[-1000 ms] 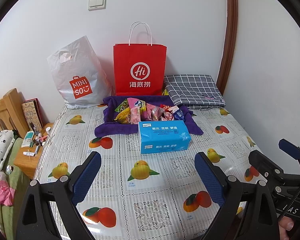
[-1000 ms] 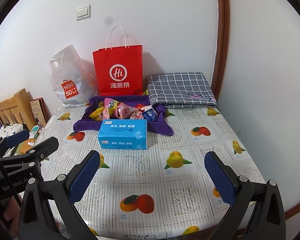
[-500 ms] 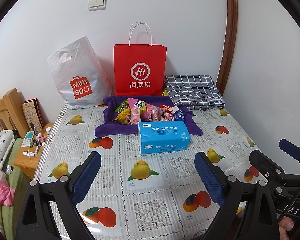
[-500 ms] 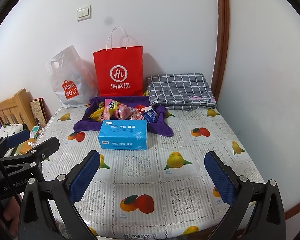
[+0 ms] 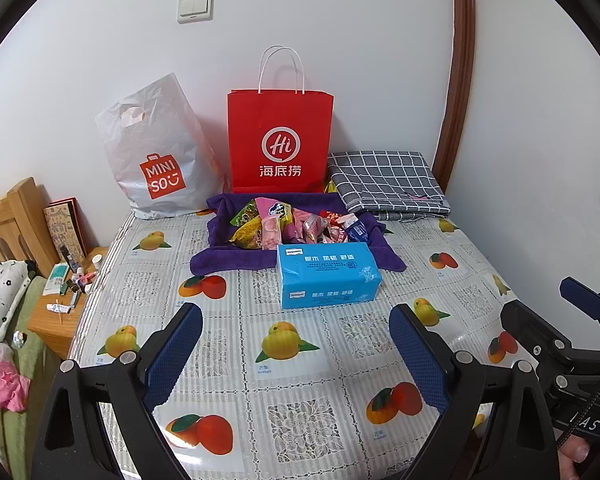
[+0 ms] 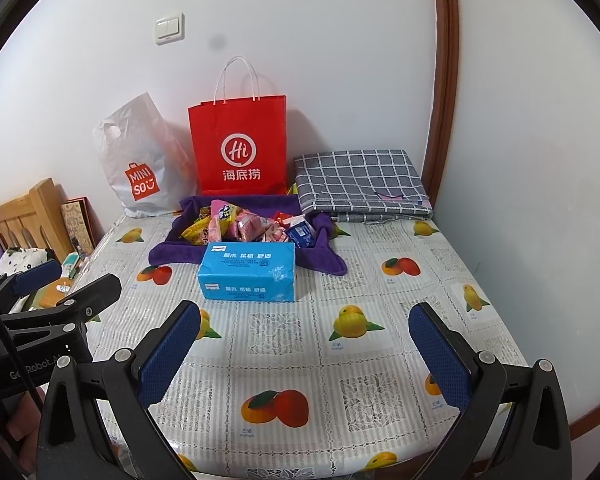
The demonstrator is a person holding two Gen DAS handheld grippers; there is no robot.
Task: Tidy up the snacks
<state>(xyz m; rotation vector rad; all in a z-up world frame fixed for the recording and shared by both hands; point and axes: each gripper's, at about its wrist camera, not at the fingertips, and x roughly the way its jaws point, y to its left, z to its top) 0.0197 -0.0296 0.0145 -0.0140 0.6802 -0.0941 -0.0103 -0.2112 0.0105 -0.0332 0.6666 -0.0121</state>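
While both grippers, left [image 5: 296, 354] and right [image 6: 306, 354], hang spread and empty, snack packets [image 5: 296, 226] sit on purple towel [image 5: 236, 258] near the table's [image 5: 300, 412] far edge.

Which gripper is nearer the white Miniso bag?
Left. The left gripper hangs over the table's near edge on the white Miniso bag side; the right gripper sits further from it, toward the wall side.

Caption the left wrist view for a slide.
Open left gripper faces a blue tissue pack and snacks on purple cloth.
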